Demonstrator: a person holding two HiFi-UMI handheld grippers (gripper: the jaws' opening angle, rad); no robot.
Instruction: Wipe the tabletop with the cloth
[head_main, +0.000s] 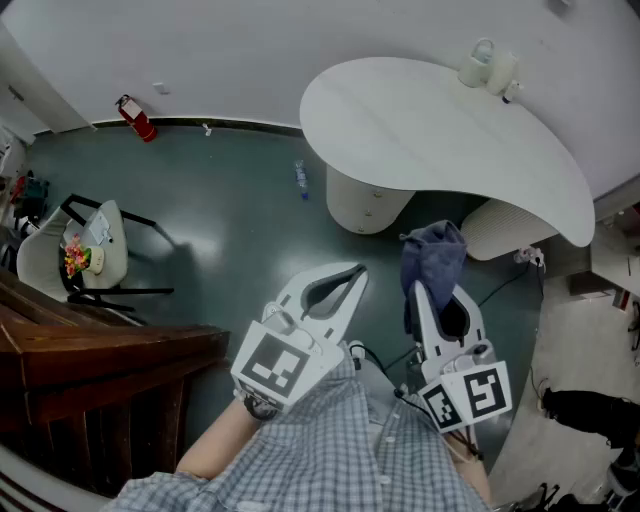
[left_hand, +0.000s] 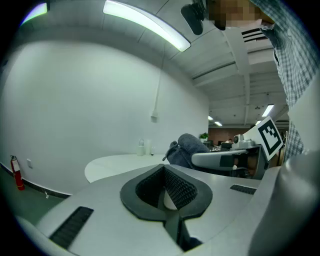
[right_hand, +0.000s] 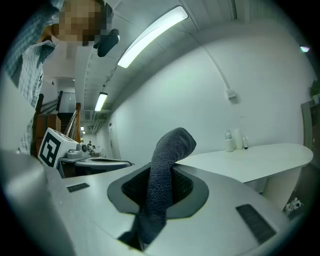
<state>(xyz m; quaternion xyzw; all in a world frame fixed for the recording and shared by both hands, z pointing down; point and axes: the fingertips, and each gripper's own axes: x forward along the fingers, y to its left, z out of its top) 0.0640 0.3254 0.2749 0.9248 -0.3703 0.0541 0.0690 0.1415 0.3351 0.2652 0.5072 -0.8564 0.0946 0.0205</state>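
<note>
While cloth (head_main: 435, 255) hangs pinched between right gripper (head_main: 425, 300) jaws, short of white table (head_main: 450, 140), wiping not yet begun. Left gripper (head_main: 355, 272) pressed together, empty. Best: lower cloth flat onto near edge, keep pinch firm, sweep clear of bottles (head_main: 487, 65) at far rim.
</note>
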